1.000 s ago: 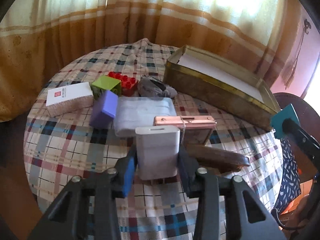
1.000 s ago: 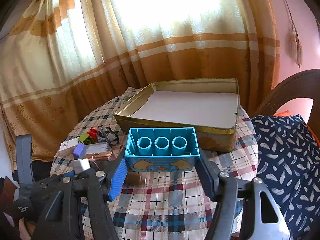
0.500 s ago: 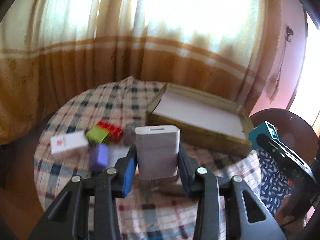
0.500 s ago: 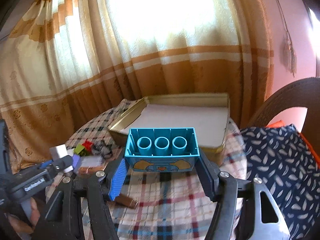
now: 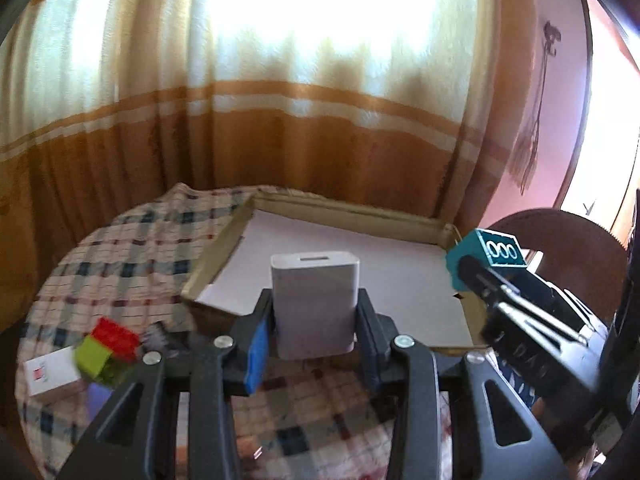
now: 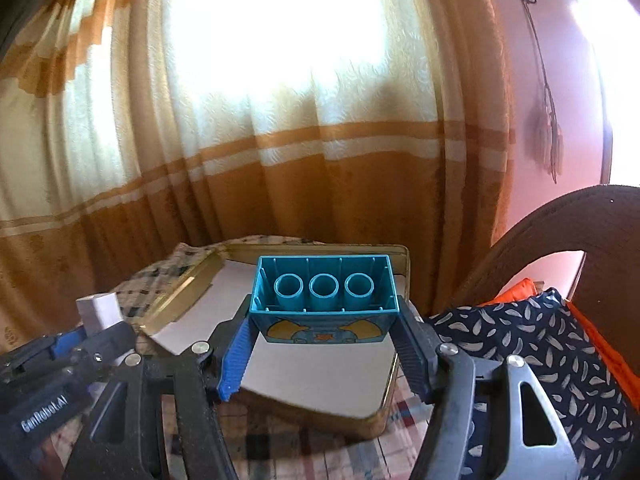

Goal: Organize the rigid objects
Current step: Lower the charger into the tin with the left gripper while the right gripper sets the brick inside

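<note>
White charger (image 5: 315, 303) clamped between left fingers (image 5: 256, 354), teal brick (image 6: 325, 298) gripped hollow-side-up between right fingers (image 6: 236, 354). Both lifted off the checked worktop (image 5: 120, 248) since a second ago, now above the gold tin (image 5: 436, 229) ahead; lowering and release probably next.

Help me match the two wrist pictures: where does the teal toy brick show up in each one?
Left wrist view: the teal brick sits at the right edge, held by the right gripper.
Right wrist view: the brick is in the centre, clamped between that gripper's jaws, hollow underside toward the camera.
Shared landmark: the gold tray with its white lining.
</note>
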`<state>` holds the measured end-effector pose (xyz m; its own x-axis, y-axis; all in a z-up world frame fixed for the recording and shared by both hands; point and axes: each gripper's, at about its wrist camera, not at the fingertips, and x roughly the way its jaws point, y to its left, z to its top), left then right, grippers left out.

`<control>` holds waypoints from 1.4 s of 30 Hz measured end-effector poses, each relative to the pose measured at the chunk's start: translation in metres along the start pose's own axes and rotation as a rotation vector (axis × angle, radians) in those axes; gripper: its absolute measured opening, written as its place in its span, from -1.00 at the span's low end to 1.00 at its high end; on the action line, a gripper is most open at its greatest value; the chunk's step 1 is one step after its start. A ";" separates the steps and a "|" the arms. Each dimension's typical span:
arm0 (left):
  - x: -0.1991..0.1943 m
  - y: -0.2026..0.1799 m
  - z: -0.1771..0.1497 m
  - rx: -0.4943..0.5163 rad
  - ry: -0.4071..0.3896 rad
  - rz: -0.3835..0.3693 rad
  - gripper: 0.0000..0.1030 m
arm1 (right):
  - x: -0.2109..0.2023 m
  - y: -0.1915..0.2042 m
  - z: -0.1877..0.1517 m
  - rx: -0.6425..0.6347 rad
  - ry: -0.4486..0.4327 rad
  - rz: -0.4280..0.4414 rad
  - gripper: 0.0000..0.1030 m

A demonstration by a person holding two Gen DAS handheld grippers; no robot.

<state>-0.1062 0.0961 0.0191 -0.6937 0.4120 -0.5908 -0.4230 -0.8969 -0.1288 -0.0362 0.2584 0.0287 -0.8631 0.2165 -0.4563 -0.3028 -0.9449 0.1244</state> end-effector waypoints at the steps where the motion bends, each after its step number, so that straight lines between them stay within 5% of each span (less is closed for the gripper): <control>1: 0.009 -0.002 0.002 -0.002 0.016 -0.005 -0.25 | 0.009 -0.001 0.000 0.004 0.020 -0.014 0.28; 20: 0.090 -0.020 0.013 0.055 0.140 0.068 -0.25 | 0.059 -0.020 0.000 0.069 0.120 0.000 0.29; 23: 0.089 -0.018 0.015 0.054 0.146 0.128 0.11 | 0.060 -0.020 -0.002 0.079 0.108 0.019 0.33; 25: 0.084 -0.011 0.018 0.022 0.139 0.170 0.57 | 0.058 -0.024 -0.002 0.111 0.091 0.043 0.37; 30: 0.065 0.005 0.017 -0.041 0.084 0.153 0.90 | 0.044 -0.023 -0.001 0.143 0.042 0.046 0.68; 35: 0.046 0.005 0.014 -0.033 0.040 0.165 0.95 | 0.011 -0.016 -0.006 0.161 -0.076 0.030 0.77; 42: 0.019 0.001 -0.009 0.042 -0.023 0.255 0.95 | -0.014 -0.014 -0.021 0.207 -0.127 -0.017 0.84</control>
<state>-0.1149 0.1014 0.0009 -0.7941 0.1775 -0.5813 -0.2560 -0.9651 0.0551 -0.0111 0.2635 0.0150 -0.8971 0.2732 -0.3472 -0.3827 -0.8731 0.3020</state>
